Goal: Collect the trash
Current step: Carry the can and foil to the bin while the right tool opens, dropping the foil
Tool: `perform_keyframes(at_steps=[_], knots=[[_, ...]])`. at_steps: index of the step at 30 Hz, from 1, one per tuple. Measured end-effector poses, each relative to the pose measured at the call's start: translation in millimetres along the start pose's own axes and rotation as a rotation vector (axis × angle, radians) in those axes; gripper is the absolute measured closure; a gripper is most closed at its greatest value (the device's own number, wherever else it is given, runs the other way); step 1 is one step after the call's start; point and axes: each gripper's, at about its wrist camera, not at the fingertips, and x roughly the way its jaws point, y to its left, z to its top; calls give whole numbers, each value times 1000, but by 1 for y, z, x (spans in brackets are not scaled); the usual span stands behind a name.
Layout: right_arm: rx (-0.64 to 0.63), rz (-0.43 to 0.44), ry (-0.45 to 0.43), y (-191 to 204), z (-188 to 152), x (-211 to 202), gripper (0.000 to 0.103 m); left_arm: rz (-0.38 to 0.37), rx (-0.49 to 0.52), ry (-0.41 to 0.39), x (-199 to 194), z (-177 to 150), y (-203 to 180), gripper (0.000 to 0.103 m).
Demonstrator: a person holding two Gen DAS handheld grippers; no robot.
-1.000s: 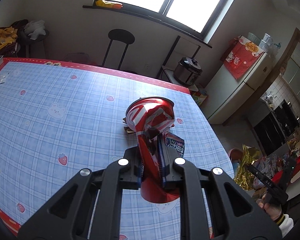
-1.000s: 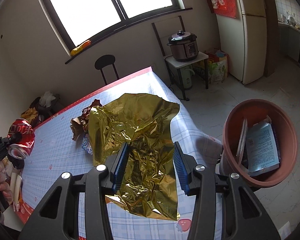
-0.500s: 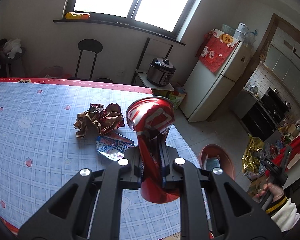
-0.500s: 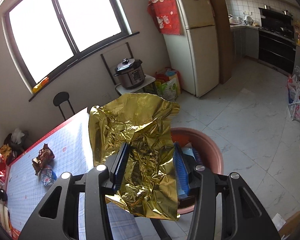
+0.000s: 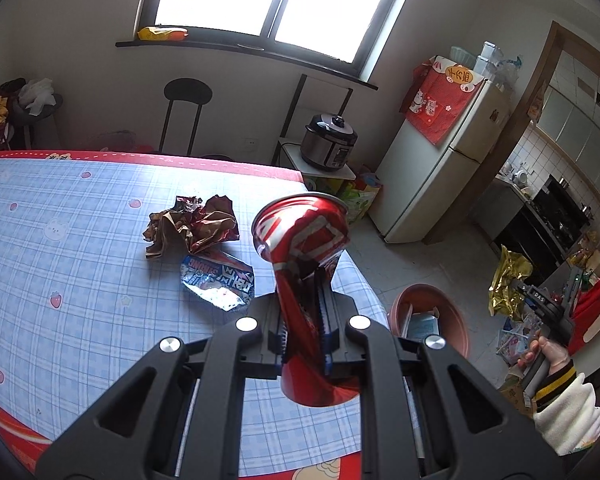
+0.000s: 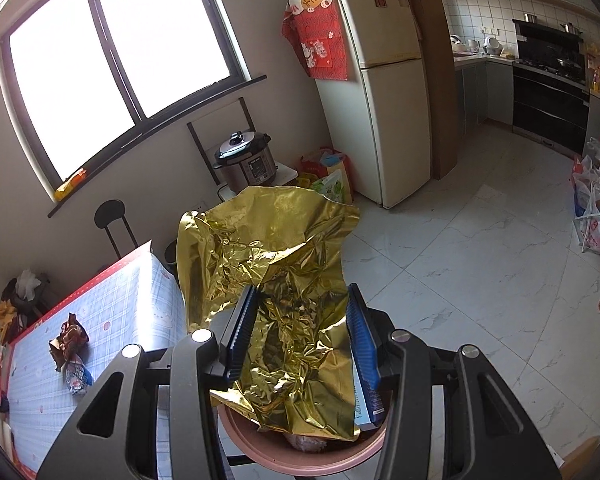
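My left gripper [image 5: 303, 312] is shut on a crushed red can [image 5: 305, 240] and holds it above the table's right part. My right gripper [image 6: 300, 322] holds a crumpled gold foil wrapper [image 6: 276, 252] between its fingers, right above the pink bin [image 6: 300, 456] on the floor. The bin also shows in the left wrist view [image 5: 454, 312], beside the table, with paper inside. A crumpled brown wrapper [image 5: 192, 224] and a blue-and-silver snack wrapper [image 5: 220, 280] lie on the blue checked tablecloth [image 5: 60, 260].
A black stool [image 5: 188, 92] stands behind the table. A rice cooker [image 5: 330, 142] sits on a small stand next to a fridge [image 5: 440, 160]. Bags and boxes line the floor at the right [image 6: 596, 216].
My right gripper carried the gold wrapper off the table to above the bin. My left gripper swung right with the can, bringing the wrappers and bin into view.
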Motion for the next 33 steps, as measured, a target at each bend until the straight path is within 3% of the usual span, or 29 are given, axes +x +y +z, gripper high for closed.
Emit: perform_keyframes(at_steps=[3, 6, 13, 21, 33], knots=[[3, 10, 23, 2, 2, 8, 56, 8, 8, -4, -3, 1, -7, 86], [1, 30, 43, 5, 3, 13, 35, 15, 14, -6, -7, 0, -13, 86], [-9, 25, 14, 4, 1, -12, 6, 10, 41, 11, -4, -3, -24, 86], [-20, -44, -12, -19, -21, -61, 5, -65, 102, 25, 11, 1, -59, 86], [-62, -172, -81, -56, -48, -135, 5, -256, 228, 103, 70, -12, -155, 86]])
